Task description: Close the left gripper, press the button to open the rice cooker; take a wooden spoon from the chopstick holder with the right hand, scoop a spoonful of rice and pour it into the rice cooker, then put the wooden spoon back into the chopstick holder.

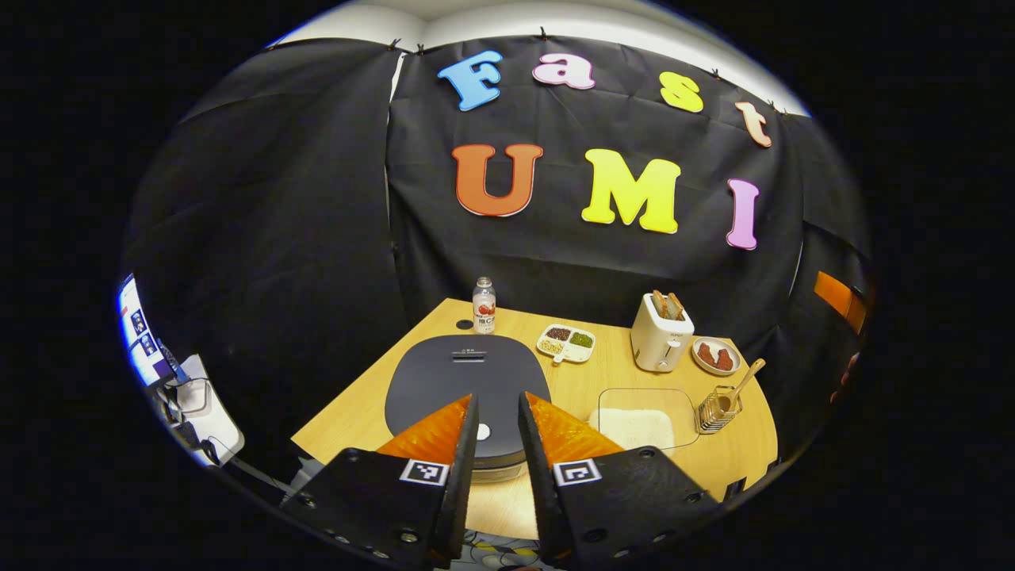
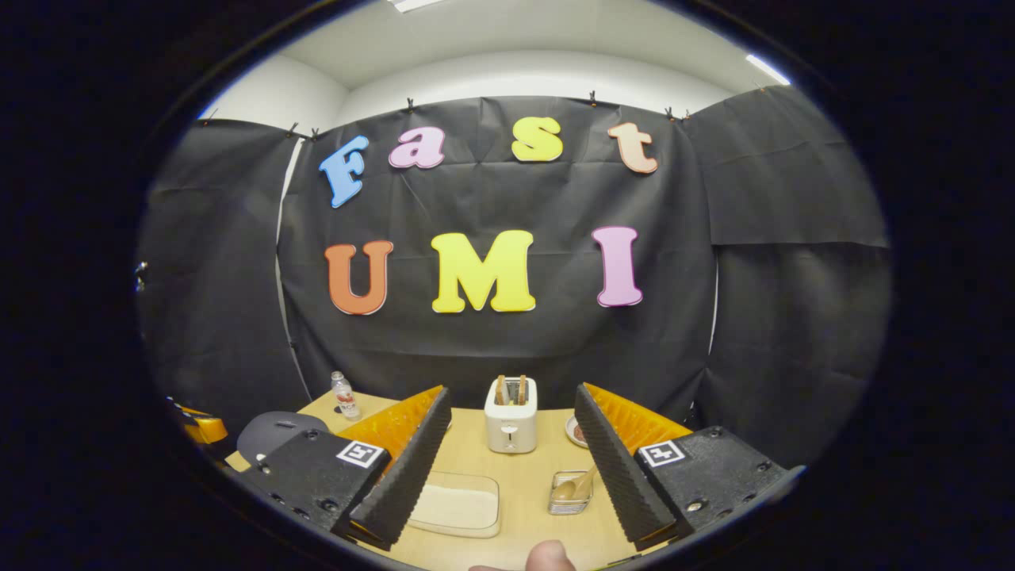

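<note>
A: Left gripper [image 1: 498, 412]?
B: Released, narrow gap between its fingers, hovering over the near edge of the dark grey flat-lidded rice cooker [image 1: 468, 381] (lid down, round white button [image 1: 483, 431] between the tips).
A: Right gripper [image 2: 507, 420]?
B: Released too, fingers wide apart, holding nothing. Light wooden spoon [image 2: 572, 485] stands in the wire chopstick holder [image 2: 568, 493], right of the clear rice tray [image 2: 460, 505]; white toaster [image 2: 511, 423] beyond, on the wooden table [image 2: 523, 492].

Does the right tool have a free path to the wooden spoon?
Probably yes. The right tool is open, and the wooden spoon stands in its holder just ahead, nothing between.
</note>
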A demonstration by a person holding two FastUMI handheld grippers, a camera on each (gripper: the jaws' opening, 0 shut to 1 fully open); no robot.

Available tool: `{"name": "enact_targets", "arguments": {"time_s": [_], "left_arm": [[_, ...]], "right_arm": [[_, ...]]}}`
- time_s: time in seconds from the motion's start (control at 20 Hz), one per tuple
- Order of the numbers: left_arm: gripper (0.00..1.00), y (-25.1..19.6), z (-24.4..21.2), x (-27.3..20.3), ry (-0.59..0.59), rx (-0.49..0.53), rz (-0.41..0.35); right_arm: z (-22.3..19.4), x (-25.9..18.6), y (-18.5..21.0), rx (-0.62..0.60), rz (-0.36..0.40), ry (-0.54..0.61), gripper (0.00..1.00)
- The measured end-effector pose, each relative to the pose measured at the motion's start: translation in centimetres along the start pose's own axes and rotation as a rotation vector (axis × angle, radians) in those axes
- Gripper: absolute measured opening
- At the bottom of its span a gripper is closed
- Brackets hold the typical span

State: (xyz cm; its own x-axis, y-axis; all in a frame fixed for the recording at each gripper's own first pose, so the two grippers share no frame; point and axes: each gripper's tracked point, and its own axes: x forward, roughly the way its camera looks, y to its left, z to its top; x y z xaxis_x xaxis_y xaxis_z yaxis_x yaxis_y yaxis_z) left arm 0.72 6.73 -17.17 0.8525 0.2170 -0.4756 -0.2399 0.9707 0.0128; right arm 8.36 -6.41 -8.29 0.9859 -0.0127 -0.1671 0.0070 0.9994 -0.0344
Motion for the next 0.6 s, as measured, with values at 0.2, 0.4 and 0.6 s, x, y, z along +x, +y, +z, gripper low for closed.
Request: {"name": "enact_targets", "arguments": {"time_s": [0.2, 0.4, 0.6], "left_arm": [[0.01, 0.3, -2.6, 0.4, 0.073, -0.043, -0.01], [0.0, 0.9, -4.8, 3.6, 0.156, -0.108, -0.018], [0.0, 2.1, -5.7, 6.3, 0.187, -0.096, 0.004]], "right_arm": [[-0.6, 0.3, -1.4, -0.001, -0.02, 0.014, 0.99], [-1.7, 0.7, -3.0, -0.017, -0.041, 0.028, 1.0], [-2.8, 1.2, -4.2, -0.021, -0.056, 0.053, 1.0]]}}
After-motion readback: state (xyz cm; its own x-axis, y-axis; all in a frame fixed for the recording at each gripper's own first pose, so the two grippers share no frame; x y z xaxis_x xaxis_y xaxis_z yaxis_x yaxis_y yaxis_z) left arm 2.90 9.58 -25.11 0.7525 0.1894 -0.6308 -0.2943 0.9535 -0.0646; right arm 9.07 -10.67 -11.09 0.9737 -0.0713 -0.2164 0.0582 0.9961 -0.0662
